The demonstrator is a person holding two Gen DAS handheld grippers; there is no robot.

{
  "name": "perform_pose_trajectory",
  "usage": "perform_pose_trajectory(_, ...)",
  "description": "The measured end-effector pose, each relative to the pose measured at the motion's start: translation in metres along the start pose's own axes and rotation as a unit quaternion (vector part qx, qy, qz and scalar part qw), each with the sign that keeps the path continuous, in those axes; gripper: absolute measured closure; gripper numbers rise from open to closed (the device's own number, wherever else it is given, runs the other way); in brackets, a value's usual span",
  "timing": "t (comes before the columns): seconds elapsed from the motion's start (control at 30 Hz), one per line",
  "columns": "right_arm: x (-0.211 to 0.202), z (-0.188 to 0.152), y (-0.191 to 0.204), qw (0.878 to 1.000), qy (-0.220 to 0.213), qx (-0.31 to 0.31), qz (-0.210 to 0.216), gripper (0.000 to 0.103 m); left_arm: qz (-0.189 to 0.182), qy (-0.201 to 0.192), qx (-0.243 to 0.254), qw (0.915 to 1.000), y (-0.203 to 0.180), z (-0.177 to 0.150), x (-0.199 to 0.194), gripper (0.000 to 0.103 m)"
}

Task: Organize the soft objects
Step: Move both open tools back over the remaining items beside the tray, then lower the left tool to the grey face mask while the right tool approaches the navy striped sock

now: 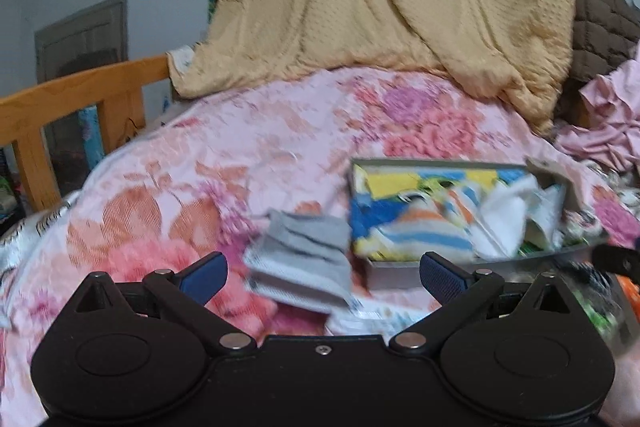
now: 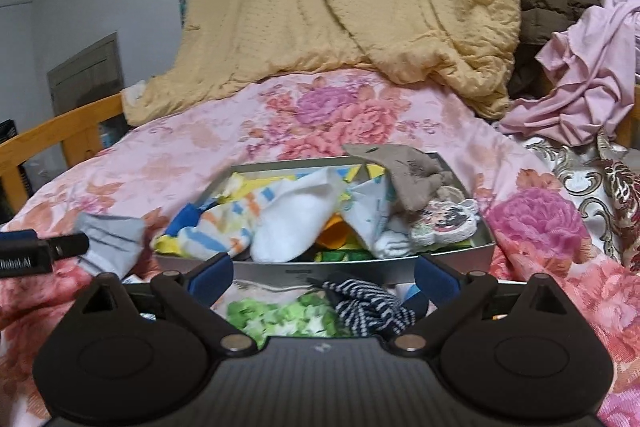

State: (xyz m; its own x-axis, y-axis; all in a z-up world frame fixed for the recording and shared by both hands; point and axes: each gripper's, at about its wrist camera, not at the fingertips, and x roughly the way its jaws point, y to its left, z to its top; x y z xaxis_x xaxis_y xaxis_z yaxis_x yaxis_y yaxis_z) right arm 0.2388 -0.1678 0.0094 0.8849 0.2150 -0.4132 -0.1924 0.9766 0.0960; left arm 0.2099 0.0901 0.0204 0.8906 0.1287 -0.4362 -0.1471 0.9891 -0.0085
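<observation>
Nearest our right gripper, a navy-striped sock and a green-patterned cloth lie on the floral bedspread just short of the grey tray; its jaws stand wide apart and hold nothing. Our left gripper is likewise spread and empty, hovering over a folded grey cloth that sits just beside the tray's left wall. We judge we are mid-sort: the tray already holds a heap of socks (white, striped, a tan one draped over the far right corner), while these pieces remain outside. Next, one of us must drop over a loose piece, pinch a fold so it does not slip, and carry it across the near rim.
</observation>
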Motion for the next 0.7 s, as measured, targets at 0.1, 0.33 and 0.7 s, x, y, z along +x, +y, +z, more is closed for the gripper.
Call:
perform_pose_trajectory(0.1, 0.006, -0.001, -0.001, 1.0, 0.0, 0.005, -0.006, 0.005, 0.015, -0.019, -0.004, 0.9997, 0.003, 0.008, 0.007, 0.001)
perform_pose_trajectory(0.33, 0.015, -0.002, -0.004, 1.0, 0.006, 0.011, -0.014, 0.009, 0.016, -0.036, -0.01, 0.9992, -0.001, 0.023, 0.026, 0.007)
perform_pose_trajectory(0.7, 0.031, -0.005, -0.01, 0.999, 0.031, 0.033, -0.014, 0.026, -0.006, -0.015, -0.016, 0.9997, -0.016, 0.027, 0.046, 0.039)
